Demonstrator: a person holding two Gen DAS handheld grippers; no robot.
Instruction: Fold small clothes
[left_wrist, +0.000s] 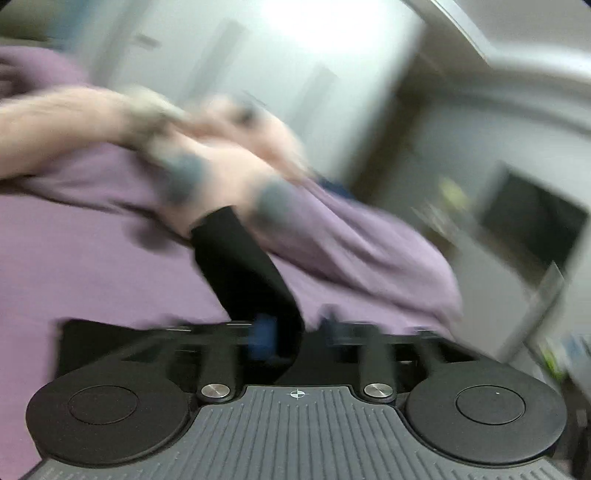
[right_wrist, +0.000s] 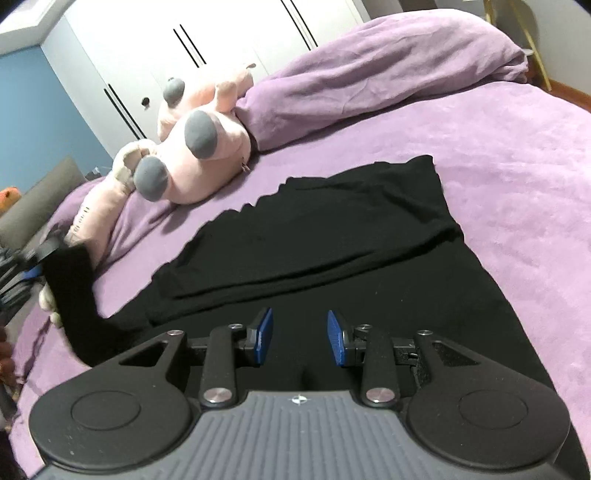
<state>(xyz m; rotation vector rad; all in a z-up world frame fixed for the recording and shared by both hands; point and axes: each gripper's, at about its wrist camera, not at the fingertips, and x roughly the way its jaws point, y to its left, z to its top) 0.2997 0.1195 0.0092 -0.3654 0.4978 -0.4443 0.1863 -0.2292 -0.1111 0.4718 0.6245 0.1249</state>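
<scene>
Right tongs (right_wrist: 300, 339) hover spread above the black garment (right_wrist: 314, 229) lying on the bed (right_wrist: 517, 166). Left tongs (left_wrist: 295, 332), blurred, apparently pinch 1 sleeve (left_wrist: 240, 258); carry it inward, then smooth flat.

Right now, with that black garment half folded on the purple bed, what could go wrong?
The black strip lifted at the left claw looks loosely draped and could slip off. The pink plush toy lies close beside the black garment, so a swinging fold might catch it. The right claw hovers open, pinning nothing.

Left tongs (left_wrist: 295, 332) blurred, jaws parted, right tongs (right_wrist: 300, 338) partly parted
</scene>
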